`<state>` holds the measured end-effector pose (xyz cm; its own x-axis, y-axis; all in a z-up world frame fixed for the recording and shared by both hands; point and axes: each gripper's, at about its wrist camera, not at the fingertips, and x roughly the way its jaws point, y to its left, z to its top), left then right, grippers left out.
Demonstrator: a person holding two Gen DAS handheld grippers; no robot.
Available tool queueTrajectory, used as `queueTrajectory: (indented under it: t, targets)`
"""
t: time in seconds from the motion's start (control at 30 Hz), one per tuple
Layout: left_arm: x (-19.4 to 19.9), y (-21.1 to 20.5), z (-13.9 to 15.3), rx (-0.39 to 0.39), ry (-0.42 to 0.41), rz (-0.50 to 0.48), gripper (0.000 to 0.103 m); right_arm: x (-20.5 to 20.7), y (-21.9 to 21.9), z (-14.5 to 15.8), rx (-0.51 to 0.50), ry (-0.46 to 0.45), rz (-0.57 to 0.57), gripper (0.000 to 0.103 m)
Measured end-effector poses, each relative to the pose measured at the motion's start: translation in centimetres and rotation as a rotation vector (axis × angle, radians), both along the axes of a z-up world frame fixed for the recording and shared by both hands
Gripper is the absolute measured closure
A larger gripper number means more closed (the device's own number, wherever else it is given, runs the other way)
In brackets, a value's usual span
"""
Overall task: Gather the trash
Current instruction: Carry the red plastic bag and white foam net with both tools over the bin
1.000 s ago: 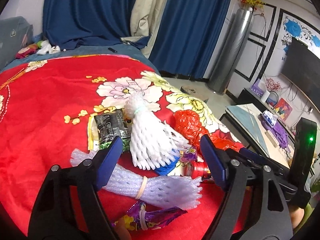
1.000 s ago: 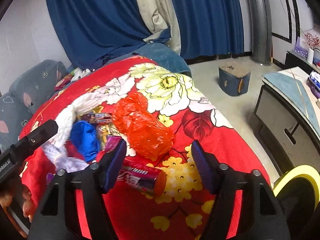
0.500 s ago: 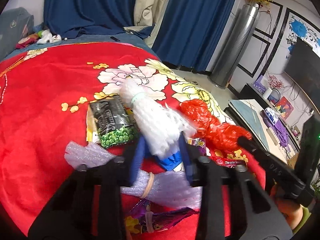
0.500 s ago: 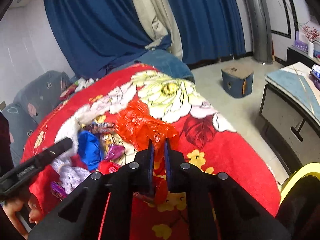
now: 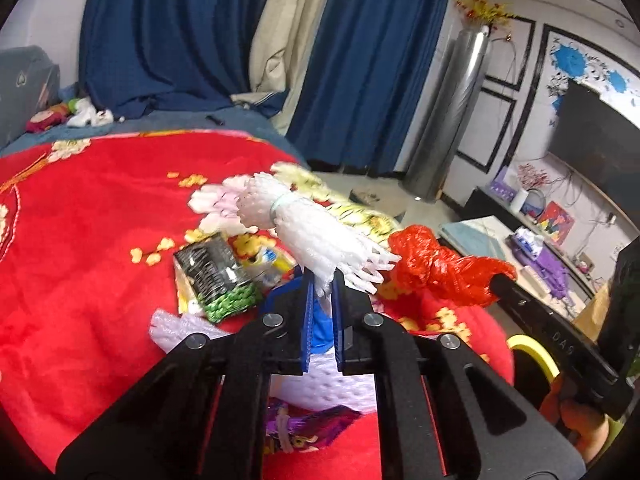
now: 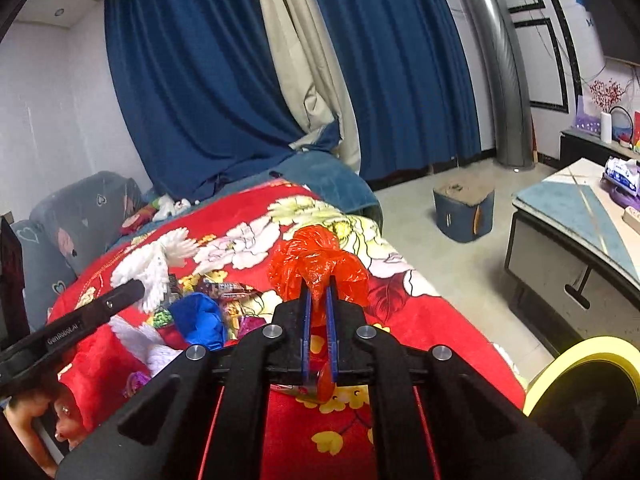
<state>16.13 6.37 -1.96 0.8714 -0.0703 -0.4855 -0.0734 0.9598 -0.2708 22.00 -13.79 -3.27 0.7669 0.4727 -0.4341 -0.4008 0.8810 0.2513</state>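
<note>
A white foam fruit net (image 5: 316,236) is pinched at its frayed end by my left gripper (image 5: 323,280), whose jaws are closing on it; the net hangs lifted above the red floral blanket (image 5: 80,240). My right gripper (image 6: 318,284) has its jaws closing on a crumpled red plastic bag (image 6: 316,256), also raised off the blanket. The left wrist view shows that bag (image 5: 436,268) on the right. More trash lies below: a black and green snack packet (image 5: 218,276), a blue bag (image 6: 202,320), a purple foam net (image 5: 176,326) and a purple wrapper (image 5: 308,432).
A yellow-rimmed round container (image 6: 592,354) sits at the lower right, beside the blanket's edge. A low table (image 6: 576,216) and a small blue stool (image 6: 464,212) stand on the floor to the right. Blue curtains hang behind. A person's hand (image 6: 36,424) holds the left gripper.
Both grippers went from wide open to closed. The left one took the white foam net and the right one the red bag, and both items rose off the blanket.
</note>
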Motion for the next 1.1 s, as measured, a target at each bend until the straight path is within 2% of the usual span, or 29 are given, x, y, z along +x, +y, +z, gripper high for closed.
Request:
queueTrajectory:
  t: [0.57,1.1]
  targets:
    - [-2.6,-4.7,2.7,0.019,-0.103,-0.161,0.099,-3.5,-2.7,2.0,0.011,-0.039,0.005,0.096]
    - [-4.1,-9.0,2.5,0.058,-0.129,-0.288,0.099,-6.8,-8.0,2.5,-0.007,-0.056,-0.089,0.096]
